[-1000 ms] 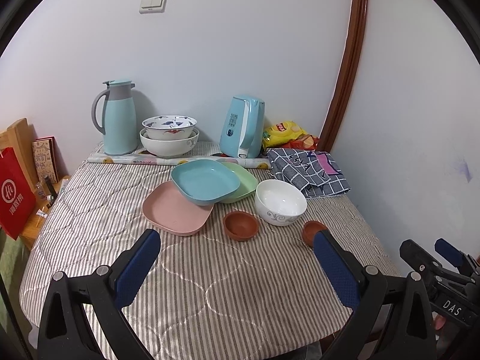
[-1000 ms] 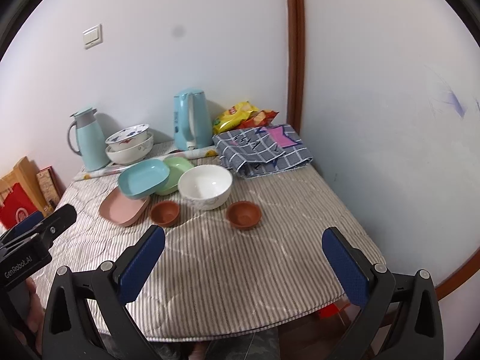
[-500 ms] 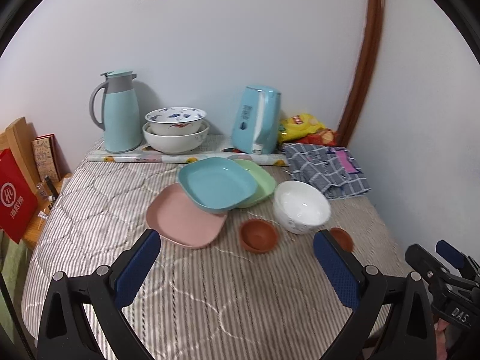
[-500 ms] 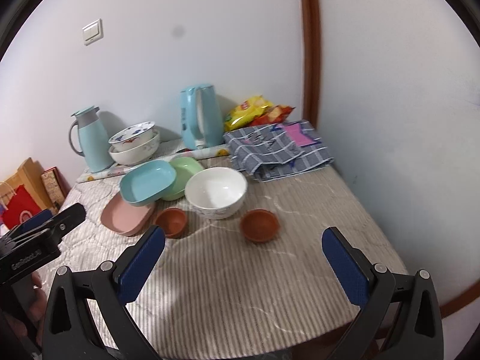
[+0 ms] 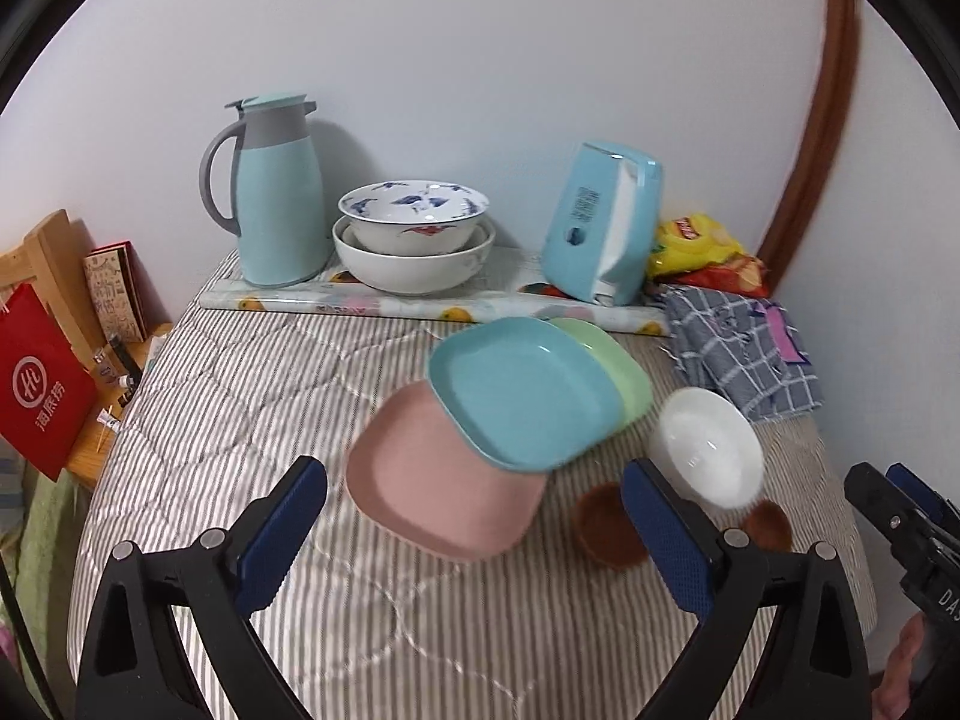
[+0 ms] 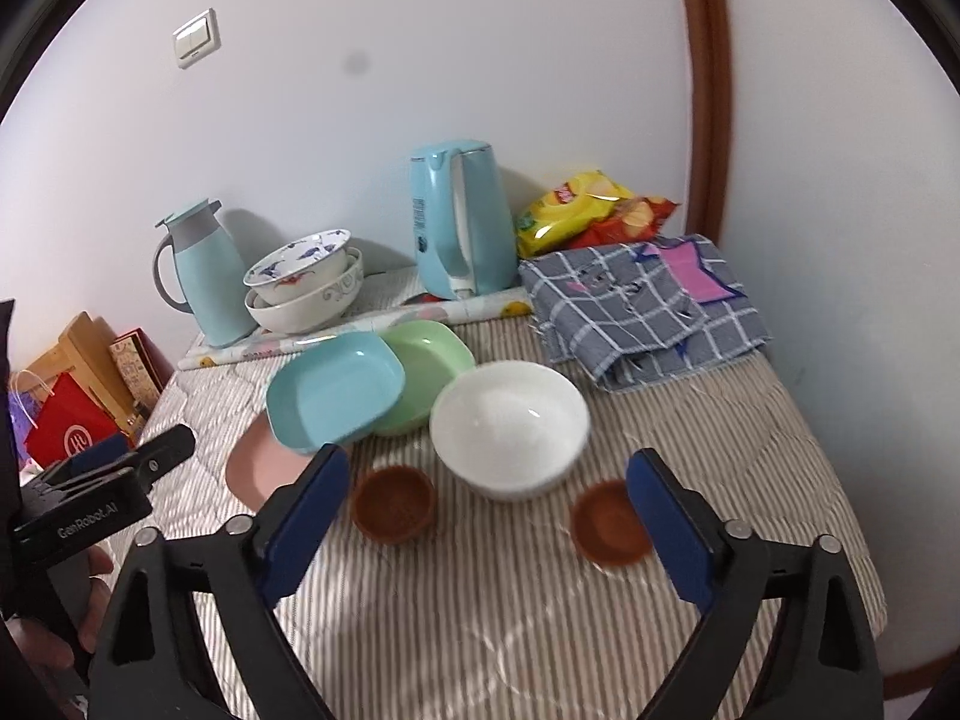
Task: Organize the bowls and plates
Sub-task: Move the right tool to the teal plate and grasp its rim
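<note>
**Both grippers open over a striped worktop of plates and bowls**

Readable writing: "GenRobot.AI" on the left gripper's body as seen from the right wrist; "DAS" on the right gripper's body at the edge of the left wrist view; a white circled logo with Chinese characters on a red paper bag (image 5: 42,384); a yellow Lay's crisp packet (image 6: 585,207) by the wall.

Left gripper (image 5: 474,525): jaws spread wide, holding nothing, pink plate (image 5: 438,480) between them and just ahead. Blue plate (image 5: 522,390) overlapping pink plate and green plate (image 5: 624,366).

Right gripper (image 6: 486,519): jaws wide but closing, nothing gripped. White bowl (image 6: 510,426) just beyond the tips; left brown dish (image 6: 393,504) and right brown dish (image 6: 606,522) between the jaws, untouched.

Open striped worktop (image 6: 480,630) in the foreground. Back edge crowded: thermos jug (image 5: 276,192), stacked patterned bowls (image 5: 414,234), blue kettle (image 6: 462,222), checked cloth (image 6: 642,306).
</note>
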Demonstrator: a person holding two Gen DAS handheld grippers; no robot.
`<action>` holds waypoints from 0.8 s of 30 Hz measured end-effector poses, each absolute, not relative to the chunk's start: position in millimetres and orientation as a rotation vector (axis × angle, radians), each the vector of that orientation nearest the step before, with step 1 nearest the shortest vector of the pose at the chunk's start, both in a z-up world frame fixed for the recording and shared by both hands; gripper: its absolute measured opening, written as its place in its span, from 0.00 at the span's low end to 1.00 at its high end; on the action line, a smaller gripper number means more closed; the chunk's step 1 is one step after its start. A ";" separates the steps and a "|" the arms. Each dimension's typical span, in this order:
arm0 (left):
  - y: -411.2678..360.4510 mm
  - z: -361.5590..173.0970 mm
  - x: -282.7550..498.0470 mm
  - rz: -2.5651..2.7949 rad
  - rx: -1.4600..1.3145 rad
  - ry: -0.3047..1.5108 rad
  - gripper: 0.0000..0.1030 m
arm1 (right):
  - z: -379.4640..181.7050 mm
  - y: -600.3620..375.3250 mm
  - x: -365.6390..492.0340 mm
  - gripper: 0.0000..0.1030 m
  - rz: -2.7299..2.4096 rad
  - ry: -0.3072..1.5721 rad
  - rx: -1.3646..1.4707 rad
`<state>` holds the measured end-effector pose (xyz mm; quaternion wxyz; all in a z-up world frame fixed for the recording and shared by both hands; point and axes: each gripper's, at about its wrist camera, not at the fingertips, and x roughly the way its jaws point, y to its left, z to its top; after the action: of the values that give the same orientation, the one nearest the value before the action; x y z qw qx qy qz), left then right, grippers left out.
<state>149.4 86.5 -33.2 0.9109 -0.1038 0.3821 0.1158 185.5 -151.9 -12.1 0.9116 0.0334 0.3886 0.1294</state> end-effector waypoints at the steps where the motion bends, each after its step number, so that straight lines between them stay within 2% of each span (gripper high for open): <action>1: 90.6 -34.9 154.5 0.251 -0.212 0.790 0.96 | -13.5 -147.1 193.1 0.88 0.275 0.808 0.066; 4: 102.3 -41.4 169.8 0.270 -0.214 0.792 0.96 | -16.6 -131.6 211.1 0.79 0.296 0.824 0.038; 7: 114.8 -49.1 183.7 0.282 -0.231 0.789 0.96 | -22.7 -115.5 228.5 0.78 0.311 0.834 0.005; 10: 125.8 -58.3 199.7 0.274 -0.257 0.808 0.90 | -30.1 -100.7 244.7 0.69 0.318 0.833 -0.023; 13: 131.9 -68.7 217.5 0.274 -0.254 0.833 0.89 | -42.5 -87.1 264.2 0.63 0.339 0.857 -0.034; 16: 135.9 -78.1 233.9 0.268 -0.237 0.851 0.79 | -56.5 -77.9 283.9 0.59 0.341 0.894 -0.038; 20: 140.8 -88.7 253.5 0.252 -0.233 0.862 0.76 | -72.1 -65.5 306.0 0.52 0.355 0.926 -0.048; 22: 141.2 -94.6 264.3 0.243 -0.219 0.872 0.65 | -79.3 -59.1 315.0 0.51 0.362 0.948 -0.058; 24: 142.1 -100.4 274.0 0.235 -0.206 0.890 0.61 | -86.7 -52.2 324.7 0.49 0.365 0.975 -0.065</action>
<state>274.0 142.1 -100.4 0.8909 -0.0993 0.4285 0.1133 324.7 -52.1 -86.7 0.8671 -0.0308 0.4656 0.1743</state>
